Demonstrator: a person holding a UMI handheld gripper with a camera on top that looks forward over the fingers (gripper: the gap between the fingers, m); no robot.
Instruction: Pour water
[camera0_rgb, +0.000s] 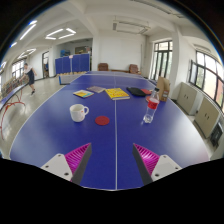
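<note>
Tongs (112, 155) apart, gripping nothing, held low over the blue table-tennis tabletop (60, 135). Well beyond the fingers: a white ceramic mug (78, 112) to the left, a flat red round coaster (102, 121) between, and a clear plastic water bottle with red label (150, 108) to the right. Pouring apparently not begun; bottle ungrasped, mug standing apart. Yellow papers (117, 93) lie farther back. Path to bottle looks unobstructed.
</note>
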